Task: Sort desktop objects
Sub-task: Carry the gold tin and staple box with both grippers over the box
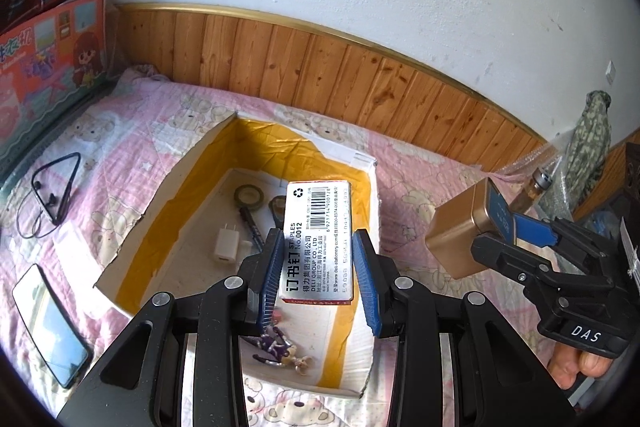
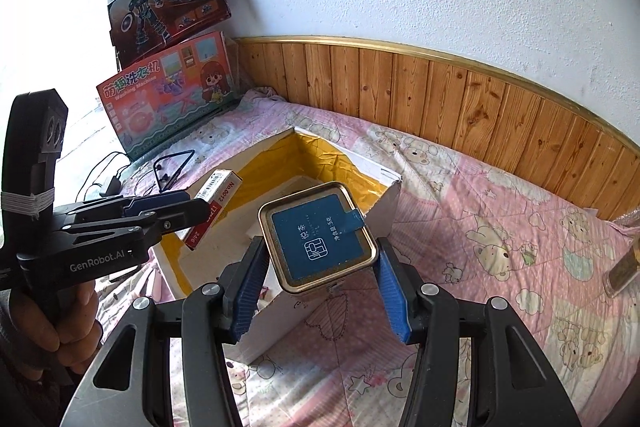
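Carrying both items over the cardboard box near the bed's wall-side edge, the left gripper clamps the staples box and the right gripper clamps the gold tin; lower each well inside before releasing.

Staple box hides part of the cardboard box floor; small toy figure — partly behind the left claw; phone partly cropped by the picture's left edge.
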Motion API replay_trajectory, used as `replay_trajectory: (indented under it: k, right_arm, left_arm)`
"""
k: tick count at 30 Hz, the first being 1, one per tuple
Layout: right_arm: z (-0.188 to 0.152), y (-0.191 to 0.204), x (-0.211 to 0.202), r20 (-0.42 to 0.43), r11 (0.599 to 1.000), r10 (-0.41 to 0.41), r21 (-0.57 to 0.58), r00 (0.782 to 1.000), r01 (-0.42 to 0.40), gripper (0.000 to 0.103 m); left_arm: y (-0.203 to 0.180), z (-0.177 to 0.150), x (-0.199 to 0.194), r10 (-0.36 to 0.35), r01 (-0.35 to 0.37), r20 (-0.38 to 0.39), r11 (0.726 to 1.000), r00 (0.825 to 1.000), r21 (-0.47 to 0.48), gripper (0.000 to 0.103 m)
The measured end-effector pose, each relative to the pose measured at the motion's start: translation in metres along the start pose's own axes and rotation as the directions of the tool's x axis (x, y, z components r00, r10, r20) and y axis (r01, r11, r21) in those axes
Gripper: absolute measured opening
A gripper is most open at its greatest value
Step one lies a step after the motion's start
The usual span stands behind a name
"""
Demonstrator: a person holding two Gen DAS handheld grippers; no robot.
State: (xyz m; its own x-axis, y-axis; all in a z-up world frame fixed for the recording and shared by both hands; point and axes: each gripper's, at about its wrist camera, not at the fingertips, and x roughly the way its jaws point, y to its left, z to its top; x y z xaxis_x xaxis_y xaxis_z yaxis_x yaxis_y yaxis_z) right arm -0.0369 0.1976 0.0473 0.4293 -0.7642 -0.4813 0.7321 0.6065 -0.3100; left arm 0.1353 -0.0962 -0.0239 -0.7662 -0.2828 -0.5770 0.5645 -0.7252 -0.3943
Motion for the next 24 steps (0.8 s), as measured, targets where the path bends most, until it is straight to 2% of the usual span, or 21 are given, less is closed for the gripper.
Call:
replay_trajectory:
  k: [18,19,24]
  right_arm:
    - [0.005,0.025,0.033,-0.022,0.999,0.024,-0.033,0.999,-0.025,0.055]
    - [0.005,0.028,0.035,0.030,0.997,0.048,-0.060,0.998,-0.046,0.055]
    - [0.006,0.034,0.046,0.009,0.997,0.052,-0.064,0.999,-0.052,0.055]
  left_arm:
    - [0.045,0.000,0.030,0.063,-0.066,-0.087,0.997,0.994,-0.035,0.036]
    - [0.047,0.000,0.032,0.065,-0.069,-0.093,0.997,0.994,-0.034,0.036]
    - [0.059,-0.001,0.043,0.078,-0.084,-0.124,0.996,0.989,-0.043,0.036]
